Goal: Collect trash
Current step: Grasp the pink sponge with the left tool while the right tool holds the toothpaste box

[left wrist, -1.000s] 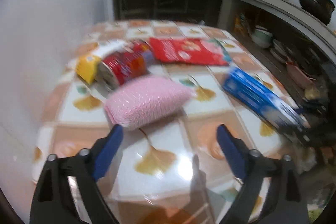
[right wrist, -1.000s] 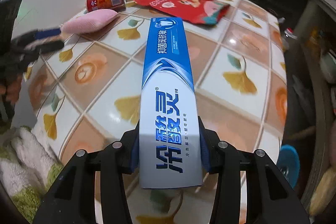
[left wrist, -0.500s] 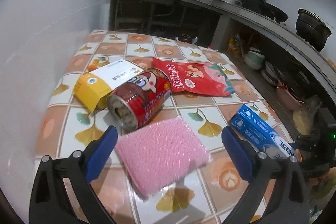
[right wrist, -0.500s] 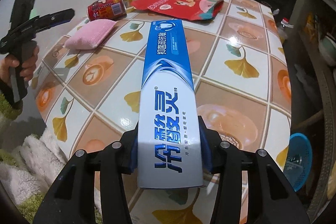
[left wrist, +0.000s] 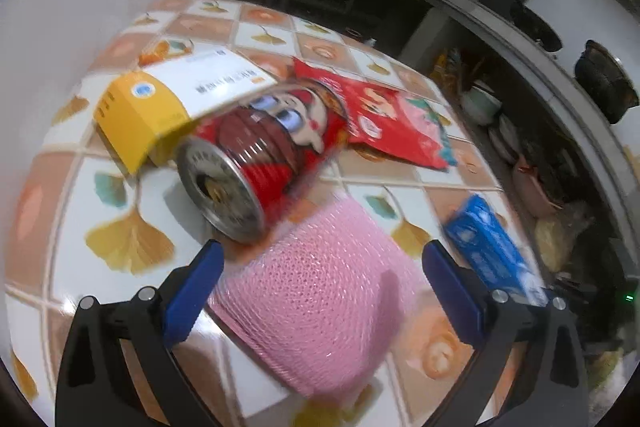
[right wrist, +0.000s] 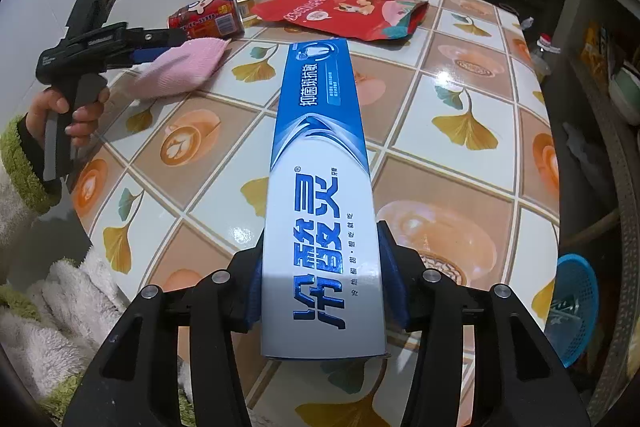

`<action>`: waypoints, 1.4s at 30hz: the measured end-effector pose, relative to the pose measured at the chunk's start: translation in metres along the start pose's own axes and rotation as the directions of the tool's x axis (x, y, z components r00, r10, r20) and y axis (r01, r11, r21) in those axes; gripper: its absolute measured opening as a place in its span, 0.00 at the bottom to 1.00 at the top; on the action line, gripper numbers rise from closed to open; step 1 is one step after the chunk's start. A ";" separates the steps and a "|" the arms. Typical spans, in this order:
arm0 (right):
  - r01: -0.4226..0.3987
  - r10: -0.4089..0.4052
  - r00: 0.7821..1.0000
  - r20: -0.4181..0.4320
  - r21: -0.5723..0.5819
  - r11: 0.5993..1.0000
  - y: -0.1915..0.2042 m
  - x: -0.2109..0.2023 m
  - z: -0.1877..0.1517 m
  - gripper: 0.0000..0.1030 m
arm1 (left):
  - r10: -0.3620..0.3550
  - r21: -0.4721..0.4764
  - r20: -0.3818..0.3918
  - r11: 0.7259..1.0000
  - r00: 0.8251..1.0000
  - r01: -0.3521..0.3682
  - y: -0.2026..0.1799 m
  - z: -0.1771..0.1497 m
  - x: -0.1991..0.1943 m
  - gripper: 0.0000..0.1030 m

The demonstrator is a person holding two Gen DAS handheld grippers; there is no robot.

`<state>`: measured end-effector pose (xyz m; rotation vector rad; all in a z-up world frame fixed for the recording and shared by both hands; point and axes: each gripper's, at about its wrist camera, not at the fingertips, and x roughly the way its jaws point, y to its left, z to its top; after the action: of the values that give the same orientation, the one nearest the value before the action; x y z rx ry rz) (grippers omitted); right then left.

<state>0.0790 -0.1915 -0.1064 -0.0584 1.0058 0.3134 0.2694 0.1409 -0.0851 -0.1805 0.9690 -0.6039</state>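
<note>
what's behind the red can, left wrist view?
Behind the red can a yellow-and-white box lies tilted against it, and a red snack bag lies flat on the table. The can covers the box's near corner.

We see a blue-and-white toothpaste box (right wrist: pixel 320 195) clamped lengthwise in our right gripper (right wrist: pixel 322 291), jutting forward. A pink sponge (left wrist: pixel 316 303) lies between our left gripper's (left wrist: pixel 320 287) spread fingers. Just beyond it a red can (left wrist: pixel 260 167) lies sideways, touching a yellow box (left wrist: pixel 160 115); a red pouch (left wrist: pixel 384 119) lies flat farther on.
</note>
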 end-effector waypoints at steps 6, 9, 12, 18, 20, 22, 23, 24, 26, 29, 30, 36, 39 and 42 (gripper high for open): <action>0.001 -0.001 1.000 0.003 0.012 1.000 0.000 0.001 0.001 0.48 | -0.058 0.018 -0.057 0.998 0.997 0.059 -0.023 -0.025 -0.010 0.94; 0.002 -0.003 1.000 0.006 0.020 1.000 0.000 0.001 0.001 0.48 | -0.015 0.044 -0.070 0.999 0.997 0.018 -0.038 -0.031 -0.009 0.94; 0.005 -0.005 1.000 0.009 0.029 1.000 0.000 0.001 0.000 0.48 | 0.074 0.100 -0.087 0.993 0.993 -0.065 -0.053 -0.030 0.001 0.94; 0.008 -0.009 1.000 0.020 0.047 0.999 0.002 0.000 -0.002 0.48 | 0.273 0.214 -0.112 0.946 0.956 -0.245 -0.074 -0.029 0.028 0.94; 0.006 -0.008 1.000 0.023 0.055 0.998 0.002 -0.001 -0.002 0.48 | 0.289 0.213 -0.110 0.941 0.951 -0.262 -0.074 -0.030 0.030 0.91; 0.005 -0.007 1.000 0.026 0.063 0.998 0.001 -0.001 -0.003 0.46 | 0.294 0.207 -0.113 0.941 0.949 -0.267 -0.074 -0.032 0.030 0.79; 0.009 -0.011 1.000 0.027 0.066 0.998 0.001 -0.002 -0.003 0.45 | 0.287 0.201 -0.116 0.944 0.951 -0.261 -0.073 -0.032 0.029 0.79; 0.010 -0.012 1.000 0.027 0.069 0.998 0.001 -0.002 -0.004 0.45 | 0.281 0.192 -0.113 0.947 0.953 -0.257 -0.073 -0.034 0.026 0.79; 0.012 -0.014 1.000 0.025 0.075 0.997 0.001 -0.004 -0.005 0.44 | 0.271 0.179 -0.120 0.952 0.955 -0.248 -0.074 -0.036 0.025 0.78; 0.031 -0.033 0.999 0.021 0.081 0.996 0.002 -0.007 -0.009 0.44 | 0.252 0.154 -0.137 0.961 0.958 -0.230 -0.078 -0.047 0.018 0.78; 0.036 -0.038 0.999 0.020 0.085 0.996 0.003 -0.009 -0.010 0.44 | 0.245 0.149 -0.145 0.963 0.959 -0.223 -0.081 -0.052 0.014 0.78; 0.044 -0.045 0.999 0.005 0.132 0.990 0.004 -0.020 -0.025 0.44 | 0.172 0.090 -0.221 0.984 0.960 -0.156 -0.102 -0.077 0.001 0.79; 0.036 -0.037 0.999 -0.002 0.138 0.990 0.007 -0.023 -0.030 0.44 | 0.155 0.106 -0.251 0.986 0.956 -0.132 -0.115 -0.088 -0.002 0.79; 0.029 -0.029 1.000 0.001 0.143 0.989 0.009 -0.024 -0.032 0.46 | 0.152 0.107 -0.264 0.986 0.952 -0.128 -0.119 -0.091 -0.002 0.83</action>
<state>0.0381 -0.1945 -0.1028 0.0568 1.0214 0.2142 0.1464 0.0544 -0.0874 0.0532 1.2068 -0.5478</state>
